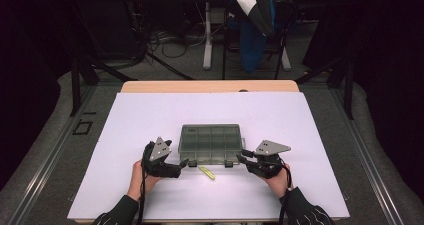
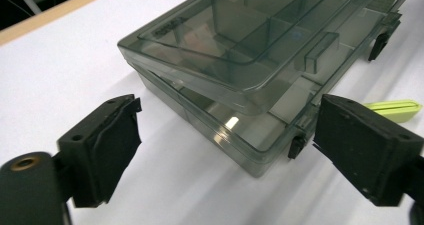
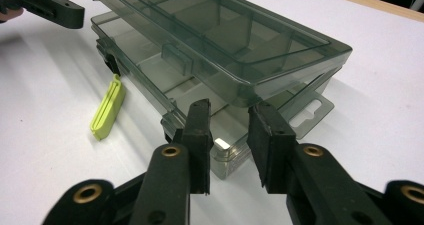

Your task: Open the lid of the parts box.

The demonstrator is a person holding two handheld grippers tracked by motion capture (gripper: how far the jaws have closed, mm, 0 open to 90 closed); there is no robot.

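Smoky plastic organiser box (image 1: 210, 144) lies long axis across the white worktop (image 1: 150, 115), lid slightly raised. Left gripper (image 1: 183, 163) gapes empty at its near-left corner; right gripper (image 1: 242, 158), narrowly parted, flanks the near-right corner.

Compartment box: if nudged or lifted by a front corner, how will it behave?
The compartment box looks like thin rigid clear plastic with bare cells, so probably light and stiff. On the smooth white table it would likely slide, not tip. Its lid sits ajar, so it may flap.
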